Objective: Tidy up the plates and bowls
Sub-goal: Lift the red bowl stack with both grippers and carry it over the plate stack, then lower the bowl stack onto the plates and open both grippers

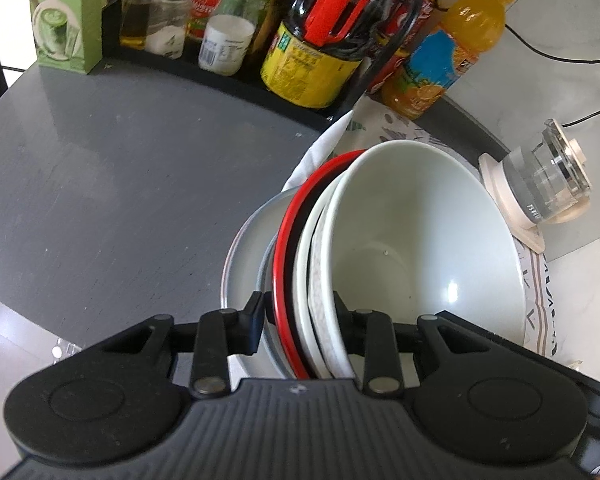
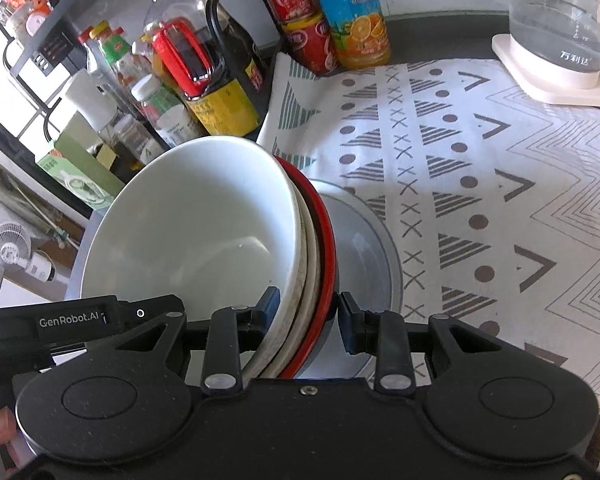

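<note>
A stack of nested bowls is tilted between both grippers: a large white bowl (image 1: 420,240) (image 2: 188,224) innermost, a second white bowl's rim (image 1: 304,264) around it, and a red-rimmed black bowl (image 1: 285,240) (image 2: 327,240) outermost. My left gripper (image 1: 298,312) is shut on the stacked rims on one side. On the opposite side my right gripper (image 2: 308,310) is shut on the same rims. A grey plate (image 1: 244,248) (image 2: 364,248) lies under the stack, outside both grips. I cannot tell whether the stack touches it.
A black rack (image 1: 220,76) with bottles and jars, including a soy sauce bottle (image 1: 312,68), lines the back. An orange juice bottle (image 2: 352,12) and a red can (image 2: 300,28) stand beside it. A glass kettle (image 2: 556,36) sits on the patterned cloth (image 2: 480,184). The dark tabletop (image 1: 120,184) spreads left.
</note>
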The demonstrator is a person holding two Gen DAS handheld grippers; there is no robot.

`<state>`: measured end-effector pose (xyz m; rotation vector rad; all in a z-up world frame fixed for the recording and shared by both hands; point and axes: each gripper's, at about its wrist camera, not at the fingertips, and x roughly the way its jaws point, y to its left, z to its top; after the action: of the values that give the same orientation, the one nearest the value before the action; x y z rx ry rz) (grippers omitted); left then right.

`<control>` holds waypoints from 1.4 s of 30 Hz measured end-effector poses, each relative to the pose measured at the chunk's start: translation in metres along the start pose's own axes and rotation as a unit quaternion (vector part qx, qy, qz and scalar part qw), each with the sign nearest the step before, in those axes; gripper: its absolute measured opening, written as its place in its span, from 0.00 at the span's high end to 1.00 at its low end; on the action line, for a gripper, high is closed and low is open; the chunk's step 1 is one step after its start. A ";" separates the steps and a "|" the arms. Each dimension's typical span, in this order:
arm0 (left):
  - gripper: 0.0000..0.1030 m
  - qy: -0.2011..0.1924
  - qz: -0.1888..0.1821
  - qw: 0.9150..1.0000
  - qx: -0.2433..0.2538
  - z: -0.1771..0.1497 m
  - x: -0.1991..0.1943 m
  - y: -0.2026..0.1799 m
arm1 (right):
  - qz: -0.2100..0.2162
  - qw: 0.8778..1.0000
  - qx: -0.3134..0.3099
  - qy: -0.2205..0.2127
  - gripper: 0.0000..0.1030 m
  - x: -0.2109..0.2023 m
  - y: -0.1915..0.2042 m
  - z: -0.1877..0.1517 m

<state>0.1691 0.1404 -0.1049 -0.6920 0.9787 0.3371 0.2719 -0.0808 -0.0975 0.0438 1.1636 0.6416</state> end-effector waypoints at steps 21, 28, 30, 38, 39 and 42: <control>0.65 -0.004 0.014 0.999 0.030 0.014 0.008 -0.003 | 0.009 1.000 -0.004 -0.018 0.53 -0.002 0.003 0.006; 0.54 -0.007 0.019 0.999 0.031 0.024 0.000 -0.014 | 0.011 0.999 0.002 -0.048 0.42 -0.021 -0.002 0.009; 0.51 -0.018 0.022 0.999 0.038 0.023 -0.006 -0.018 | 0.008 0.998 0.008 -0.054 0.39 -0.026 -0.007 0.007; 0.33 -0.041 0.027 0.997 0.060 0.018 -0.022 -0.034 | -0.007 0.996 0.020 -0.087 0.23 -0.055 -0.022 -0.004; 0.33 -0.043 0.024 0.997 0.063 0.018 -0.024 -0.036 | -0.013 0.995 0.017 -0.093 0.22 -0.060 -0.023 -0.007; 0.30 -0.048 0.015 0.996 0.072 0.013 -0.032 -0.044 | -0.021 0.994 0.014 -0.106 0.14 -0.076 -0.028 -0.013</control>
<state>0.1848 0.1184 -0.0564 -0.5259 0.9119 0.3195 0.2552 -0.1447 -0.0495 0.1090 0.9667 0.5694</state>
